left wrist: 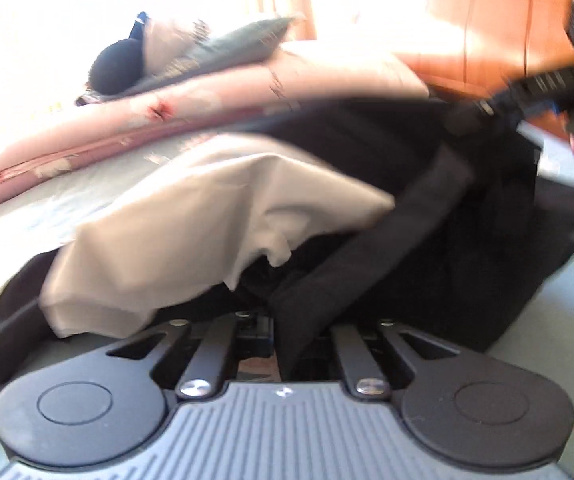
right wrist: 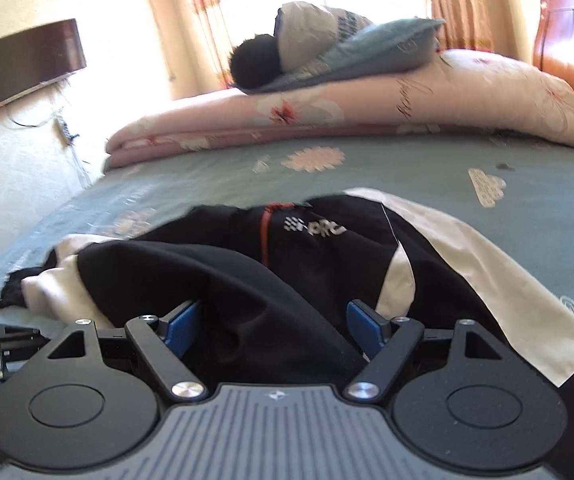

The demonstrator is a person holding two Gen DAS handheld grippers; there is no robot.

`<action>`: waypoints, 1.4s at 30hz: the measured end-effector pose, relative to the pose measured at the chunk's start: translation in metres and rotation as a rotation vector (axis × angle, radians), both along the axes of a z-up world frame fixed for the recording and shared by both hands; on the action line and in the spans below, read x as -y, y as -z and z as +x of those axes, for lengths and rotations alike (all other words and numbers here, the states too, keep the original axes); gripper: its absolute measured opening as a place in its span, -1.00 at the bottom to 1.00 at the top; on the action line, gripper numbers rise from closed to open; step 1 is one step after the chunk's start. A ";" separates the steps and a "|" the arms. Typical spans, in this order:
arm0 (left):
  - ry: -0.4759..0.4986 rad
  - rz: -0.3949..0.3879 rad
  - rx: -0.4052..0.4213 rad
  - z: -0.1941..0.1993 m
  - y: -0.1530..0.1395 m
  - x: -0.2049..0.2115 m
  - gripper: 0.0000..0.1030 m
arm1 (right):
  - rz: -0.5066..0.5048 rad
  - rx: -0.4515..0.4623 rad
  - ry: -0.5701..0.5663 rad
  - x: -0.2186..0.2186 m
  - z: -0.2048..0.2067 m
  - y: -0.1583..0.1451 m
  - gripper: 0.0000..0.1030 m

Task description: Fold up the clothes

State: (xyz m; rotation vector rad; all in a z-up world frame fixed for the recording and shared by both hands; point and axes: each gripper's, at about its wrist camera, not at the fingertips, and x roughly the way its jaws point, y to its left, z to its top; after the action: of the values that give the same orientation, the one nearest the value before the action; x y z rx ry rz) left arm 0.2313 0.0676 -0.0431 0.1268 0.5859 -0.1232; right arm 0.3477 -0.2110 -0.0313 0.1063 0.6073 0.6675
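1. Black-and-cream jacket (right wrist: 287, 256) lies crumpled on the green bedsheet (right wrist: 427, 184), in the near part of the bed, with a small white logo and a red cord showing on its black chest part.
2. In the left wrist view the same jacket (left wrist: 427, 216) fills the middle, with a cream panel hanging over the black cloth; this picture is blurred.
3. The left gripper (left wrist: 277, 332) has its linkage bars drawn close together, and a fold of the black cloth goes down into the narrow gap between them. The fingertips are hidden under the cloth, so the jaws look closed on the jacket, but the exact grip point I cannot see.
4. The right gripper (right wrist: 275, 326) has its two blue finger pads (right wrist: 185, 320) wide apart. The black cloth lies heaped between them and touches both pads, but the jaws do not pinch it.
5. In the left wrist view the right gripper (left wrist: 487, 109) also appears at the upper right, blurred, at the upper edge of the black cloth; how it stands there I cannot tell from this view.
6. Behind the jacket, a folded pink floral quilt (right wrist: 327, 112) lies across the bed, and a grey-blue pillow (right wrist: 367, 48) and a dark round object (right wrist: 253, 60) rest on top of it.
7. A wooden headboard (right wrist: 571, 36) stands at the right, and a dark television (right wrist: 33, 60) hangs on the wall at the left.
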 end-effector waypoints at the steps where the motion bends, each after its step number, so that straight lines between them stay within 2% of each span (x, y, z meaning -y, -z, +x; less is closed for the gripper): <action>1: -0.013 -0.017 0.017 -0.010 -0.011 -0.008 -0.92 | 0.028 0.008 -0.015 0.007 -0.007 -0.007 0.65; 5: -0.097 -0.056 0.095 -0.047 -0.054 -0.039 -0.93 | 0.140 0.056 -0.078 0.034 -0.044 -0.031 0.72; 6: -0.119 -0.058 0.115 -0.056 -0.064 -0.046 -0.93 | 0.134 0.070 -0.076 0.037 -0.053 -0.035 0.72; 8: -0.180 -0.049 0.148 -0.067 -0.078 -0.057 -0.93 | 0.091 0.080 -0.059 0.041 -0.068 -0.035 0.72; 16: -0.427 -0.099 0.189 -0.082 -0.110 -0.130 -0.94 | -0.120 -0.017 -0.010 0.045 -0.105 0.004 0.72; 21: -0.611 -0.164 0.126 -0.087 -0.092 -0.190 -0.94 | -0.288 -0.062 -0.061 0.019 -0.116 0.045 0.72; 24: -0.694 -0.187 0.037 -0.081 -0.059 -0.216 -0.94 | -0.262 -0.122 -0.094 0.004 -0.111 0.066 0.70; 26: -0.725 -0.200 -0.009 -0.079 -0.038 -0.226 -0.94 | -0.197 -0.168 -0.112 -0.006 -0.103 0.075 0.58; 28: -0.739 -0.216 -0.045 -0.078 -0.021 -0.231 -0.93 | -0.130 -0.201 -0.128 -0.016 -0.094 0.081 0.57; 30: -0.740 -0.240 -0.073 -0.078 -0.013 -0.235 -0.93 | -0.070 -0.186 -0.130 -0.024 -0.082 0.082 0.57; 33: -0.724 -0.252 -0.088 -0.075 -0.010 -0.240 -0.93 | 0.005 -0.220 -0.098 -0.033 -0.047 0.088 0.58; 36: -0.696 -0.237 -0.100 -0.071 -0.011 -0.241 -0.93 | 0.098 -0.311 -0.072 -0.037 -0.003 0.103 0.57; 37: -0.687 -0.226 -0.107 -0.069 -0.010 -0.241 -0.93 | 0.127 -0.313 -0.071 -0.038 0.008 0.104 0.40; 38: -0.678 -0.210 -0.115 -0.066 -0.008 -0.241 -0.93 | 0.136 -0.298 -0.075 -0.042 0.016 0.101 0.06; 40: -0.659 -0.174 -0.131 -0.060 -0.004 -0.238 -0.93 | 0.140 -0.257 -0.087 -0.050 0.032 0.090 -0.32; 42: -0.639 -0.139 -0.144 -0.053 0.001 -0.235 -0.93 | 0.126 -0.217 -0.099 -0.063 0.048 0.078 -0.44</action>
State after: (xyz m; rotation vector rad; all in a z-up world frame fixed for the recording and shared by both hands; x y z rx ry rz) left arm 0.1778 0.3029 -0.0440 -0.2086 0.7340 0.4498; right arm 0.3954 -0.1480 -0.1088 0.2695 0.7823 0.7967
